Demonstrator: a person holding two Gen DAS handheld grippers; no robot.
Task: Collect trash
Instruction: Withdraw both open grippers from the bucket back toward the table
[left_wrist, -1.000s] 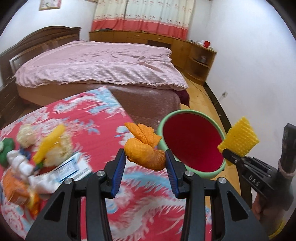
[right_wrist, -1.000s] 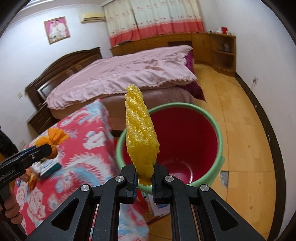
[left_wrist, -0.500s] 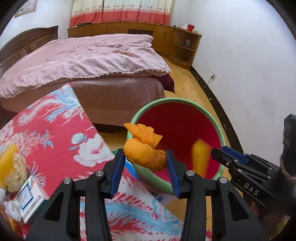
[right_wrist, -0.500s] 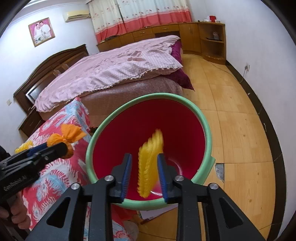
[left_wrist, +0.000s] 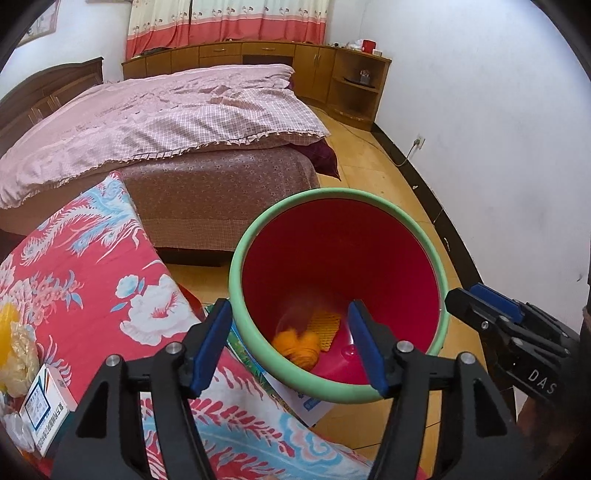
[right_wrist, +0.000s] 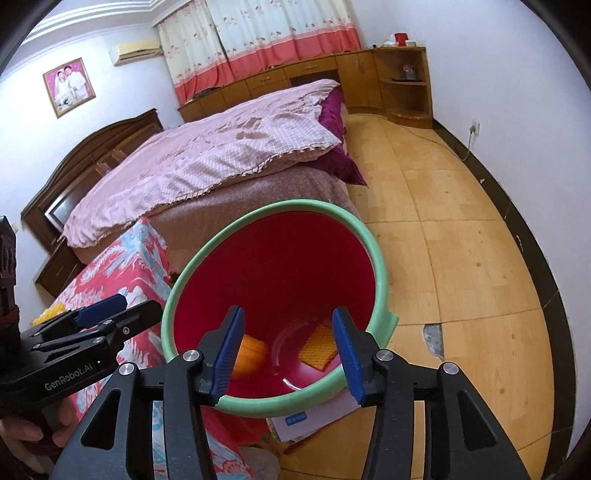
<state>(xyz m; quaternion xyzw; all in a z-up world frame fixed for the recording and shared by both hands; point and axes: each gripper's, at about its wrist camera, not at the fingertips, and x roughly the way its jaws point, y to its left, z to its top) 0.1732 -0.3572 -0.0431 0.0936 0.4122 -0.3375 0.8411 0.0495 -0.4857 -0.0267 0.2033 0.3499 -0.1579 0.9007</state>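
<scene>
A bed (left_wrist: 166, 122) with a pink checked cover fills the back of the room, its length running toward the wooden cabinets (right_wrist: 306, 74) under the red and cream curtains. In front of it a table draped in a red floral cloth (left_wrist: 92, 288) stands just beside a red bucket with a pale green rim (left_wrist: 332, 194), which sits on the yellow wood floor (right_wrist: 461, 240) with its mouth facing up.

Both pieces of trash lie at the bottom of the bucket. The orange wad (left_wrist: 299, 345) rests on the side nearer the table, lumpy, with no clear long axis. The yellow mesh sleeve (right_wrist: 319, 347) lies flat just beside it, its long axis slanting from the bucket's floor up toward the far wall.

The left gripper (left_wrist: 290, 343) hangs over the bucket's near rim with its blue-padded fingers spread wide and nothing between them. The right gripper (right_wrist: 288, 350) hangs over the same rim, likewise spread and empty. In the right wrist view the left gripper's body reads "GenRobot.AI"; in the left wrist view the right gripper's side shows "DAS", with the rest cut off.

On the cloth at the left sits a small white box (left_wrist: 46, 406) with a blue printed label, its writing too small to read, next to a crumpled pale wrapper (left_wrist: 18, 350). A white sheet with a blue patch (right_wrist: 306, 421) lies on the floor under the bucket's edge.
</scene>
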